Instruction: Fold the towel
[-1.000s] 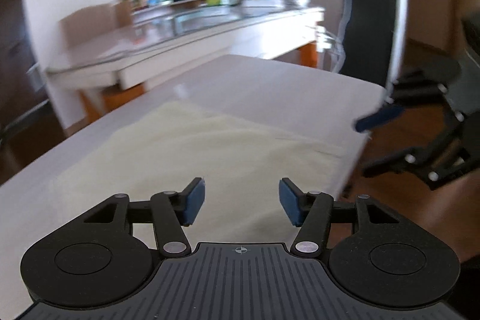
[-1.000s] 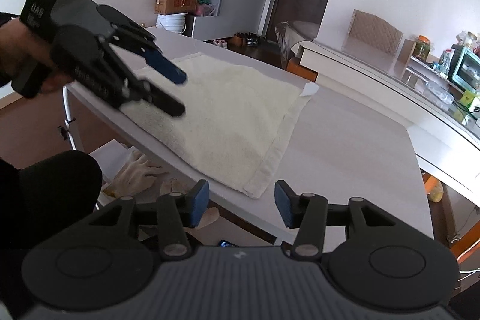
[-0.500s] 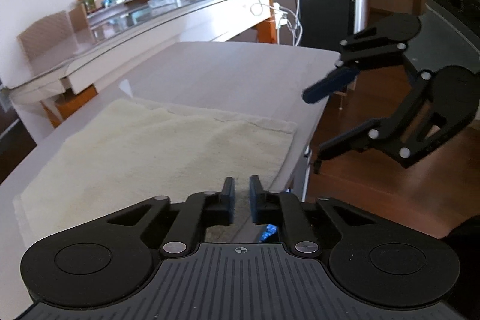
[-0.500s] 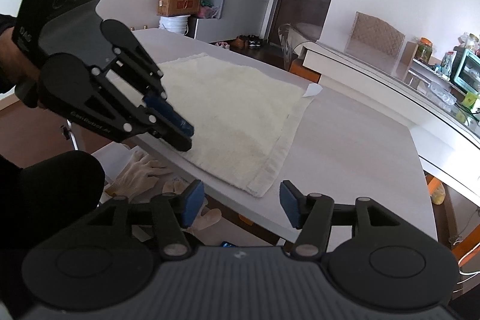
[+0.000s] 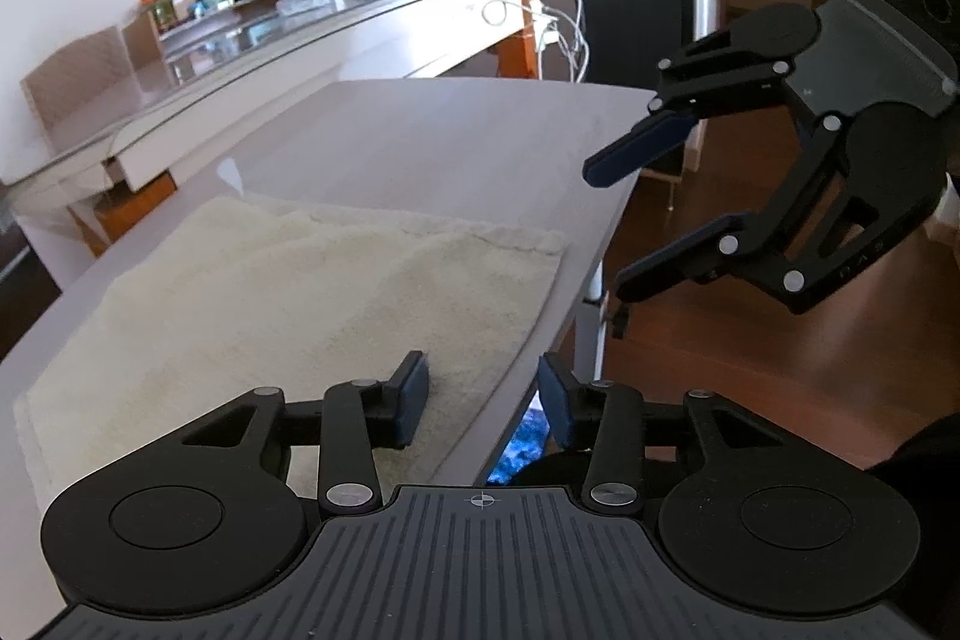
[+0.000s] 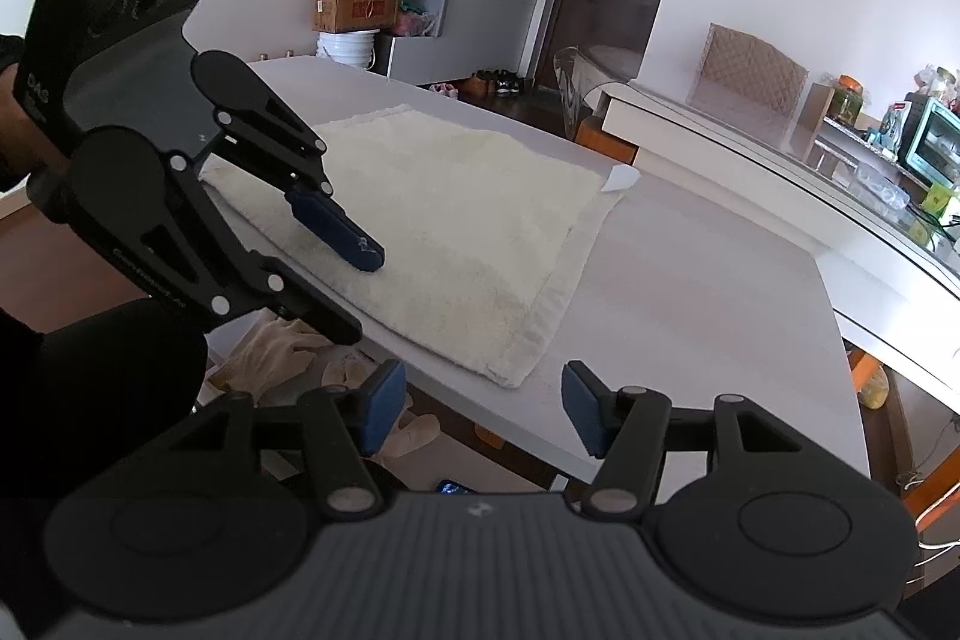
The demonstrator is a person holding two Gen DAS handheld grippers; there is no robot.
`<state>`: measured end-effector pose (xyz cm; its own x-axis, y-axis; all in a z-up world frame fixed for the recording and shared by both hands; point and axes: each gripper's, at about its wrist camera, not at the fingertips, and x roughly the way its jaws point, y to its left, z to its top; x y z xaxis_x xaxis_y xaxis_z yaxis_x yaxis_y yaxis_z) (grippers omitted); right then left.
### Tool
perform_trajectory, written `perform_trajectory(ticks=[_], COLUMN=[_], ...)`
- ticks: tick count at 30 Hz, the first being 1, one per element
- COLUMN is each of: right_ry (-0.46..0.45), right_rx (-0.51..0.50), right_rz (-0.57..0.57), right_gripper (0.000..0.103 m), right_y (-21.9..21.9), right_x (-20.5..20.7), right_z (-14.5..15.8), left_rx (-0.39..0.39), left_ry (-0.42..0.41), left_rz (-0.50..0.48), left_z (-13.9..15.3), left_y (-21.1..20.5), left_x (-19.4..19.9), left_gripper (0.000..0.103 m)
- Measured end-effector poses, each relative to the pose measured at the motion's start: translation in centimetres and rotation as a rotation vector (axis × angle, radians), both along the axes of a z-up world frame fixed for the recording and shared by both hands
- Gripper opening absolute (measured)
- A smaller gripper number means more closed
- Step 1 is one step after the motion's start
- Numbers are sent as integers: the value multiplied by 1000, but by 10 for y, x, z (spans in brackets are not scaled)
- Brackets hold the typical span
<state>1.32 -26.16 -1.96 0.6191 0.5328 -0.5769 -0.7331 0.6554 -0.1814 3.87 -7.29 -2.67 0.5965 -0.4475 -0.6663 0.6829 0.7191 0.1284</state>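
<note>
Towel [image 6: 456,220] flat on table [image 6: 690,292], long axis along near edge

The towel's [image 6: 456,214] near-left corner is hidden behind the left gripper's fingers [image 6: 336,226]. Things on the floor [image 6: 282,346] under the table [image 6: 690,292] are unclear.

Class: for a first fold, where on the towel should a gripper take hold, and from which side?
Probably the towel corner nearest the table edge, from the open front side. It lies flat there, so one finger could slide under the hem, one above.
</note>
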Motion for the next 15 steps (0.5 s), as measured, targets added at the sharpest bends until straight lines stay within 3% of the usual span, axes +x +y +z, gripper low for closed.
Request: perform_trajectory(ticks=[4, 15], right_ry=[-3, -62], right_rx=[0, -77], right_rz=[8, 92], right_gripper=[62, 63], right_y=[1, 14], right_x=[1, 0], right_z=[2, -2], left_rx=[-35, -138], left_ry=[29, 46], left_rz=[-11, 15], left_z=[3, 18], left_y=[4, 22], left_x=[-1, 6], left_gripper=[8, 6])
